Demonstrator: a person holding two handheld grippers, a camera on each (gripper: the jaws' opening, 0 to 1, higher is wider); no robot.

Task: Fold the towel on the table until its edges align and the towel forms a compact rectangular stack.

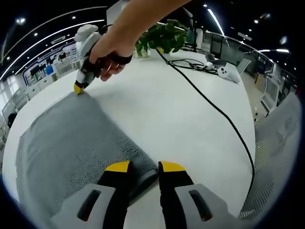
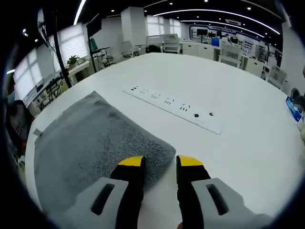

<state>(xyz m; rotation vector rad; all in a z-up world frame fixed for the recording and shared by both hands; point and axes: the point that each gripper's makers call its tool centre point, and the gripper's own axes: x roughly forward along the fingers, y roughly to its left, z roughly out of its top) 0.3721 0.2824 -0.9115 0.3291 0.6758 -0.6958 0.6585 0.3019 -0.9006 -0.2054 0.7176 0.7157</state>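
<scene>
Grey towel (image 1: 71,148) lies flat on the white surface (image 1: 190,124). Left gripper (image 1: 144,167) open at one corner, right gripper (image 2: 161,162) open at another; towel's near edge cut off.

A wide stretch of the round white table (image 1: 157,109) is lying bare beyond the grey terry towel (image 1: 66,148), giving a gripper open passage across its middle. A thin black cable (image 1: 209,102) is running across that stretch from the far side toward the near edge, crossing the way to the right. At the far rim a leafy green potted plant (image 1: 164,36) and a white handheld controller (image 1: 228,72) are standing clear of the centre. In the right gripper view, a long white power strip (image 2: 174,108) is lying flat beyond the towel, with bare table around it
</scene>
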